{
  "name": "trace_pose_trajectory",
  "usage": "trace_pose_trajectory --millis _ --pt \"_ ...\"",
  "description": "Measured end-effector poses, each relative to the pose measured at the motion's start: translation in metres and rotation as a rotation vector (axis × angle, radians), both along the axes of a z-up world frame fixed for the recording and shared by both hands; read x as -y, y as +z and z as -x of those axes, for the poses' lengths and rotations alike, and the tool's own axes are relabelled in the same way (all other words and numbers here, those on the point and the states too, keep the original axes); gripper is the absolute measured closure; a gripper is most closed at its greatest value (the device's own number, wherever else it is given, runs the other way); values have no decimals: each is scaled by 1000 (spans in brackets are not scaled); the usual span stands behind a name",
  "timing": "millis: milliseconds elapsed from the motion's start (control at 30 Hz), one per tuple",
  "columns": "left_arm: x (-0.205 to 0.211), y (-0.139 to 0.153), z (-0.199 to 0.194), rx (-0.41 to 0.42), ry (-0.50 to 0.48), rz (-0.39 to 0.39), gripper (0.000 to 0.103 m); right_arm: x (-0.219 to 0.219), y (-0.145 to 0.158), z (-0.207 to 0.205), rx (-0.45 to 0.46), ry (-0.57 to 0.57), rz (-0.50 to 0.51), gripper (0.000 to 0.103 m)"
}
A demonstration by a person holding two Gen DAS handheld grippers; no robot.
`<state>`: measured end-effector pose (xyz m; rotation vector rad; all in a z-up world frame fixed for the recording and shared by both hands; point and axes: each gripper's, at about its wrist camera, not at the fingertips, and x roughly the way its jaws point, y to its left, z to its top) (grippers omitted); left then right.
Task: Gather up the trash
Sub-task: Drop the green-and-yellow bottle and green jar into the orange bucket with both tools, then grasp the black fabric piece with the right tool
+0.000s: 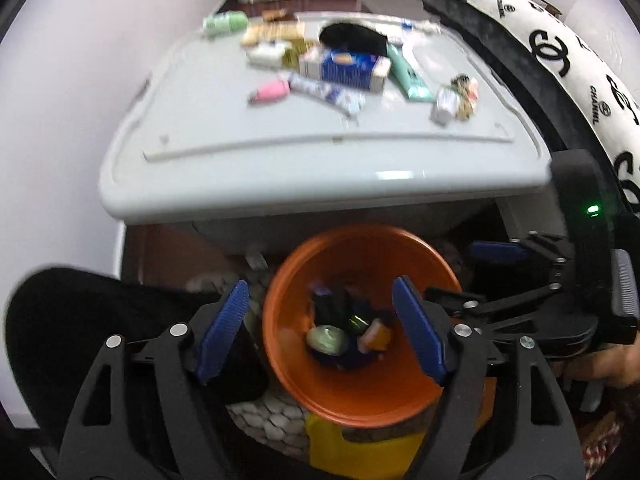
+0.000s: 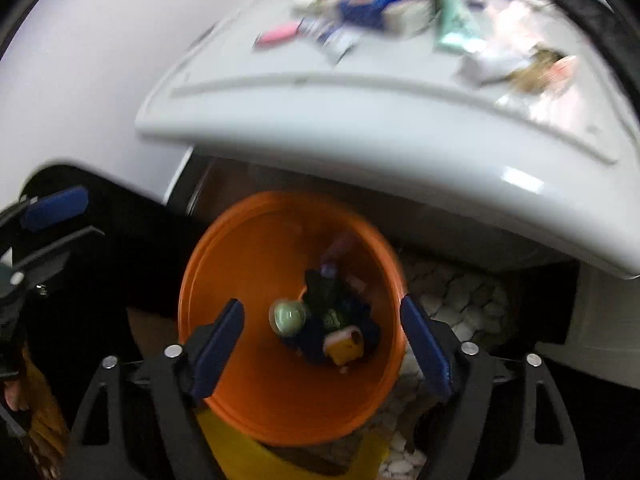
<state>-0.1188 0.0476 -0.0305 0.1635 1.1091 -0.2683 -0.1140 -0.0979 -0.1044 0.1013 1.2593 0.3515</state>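
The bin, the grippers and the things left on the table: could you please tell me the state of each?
Orange bin: upright, open-topped, partly filled with trash.
Left gripper: open, empty, above the bin.
Right gripper: open, empty, above the bin.
Blue and white box: lying on the table, not yet collected.
Pink item: lying on the table.
Green tube: lying flat on the table.
Table: still littered.

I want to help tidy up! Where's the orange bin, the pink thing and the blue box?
orange bin [image 1: 288, 280]: left wrist view, bare inner wall, upper left.
pink thing [image 1: 269, 91]: left wrist view, middle of its body, on the white table.
blue box [image 1: 345, 65]: left wrist view, blue front face.
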Motion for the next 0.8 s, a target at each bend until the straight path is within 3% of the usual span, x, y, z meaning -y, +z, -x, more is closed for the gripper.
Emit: trace_pose_trajectory --millis 133,333,533,667,800 --pt "8 10 -18 49 18 6 30 13 20 -11 77 -56 51 23" --pt "23 16 -52 103 39 19 30 52 53 -33 192 -114 222 19" --pt "41 26 -98 205 83 59 30 118 63 -95 132 -355 231 18" --pt "43 24 -112 240 110 107 30 131 57 -136 113 -418 235 18" --pt "39 19 -111 257 95 100 30 131 46 -160 111 -461 202 19"
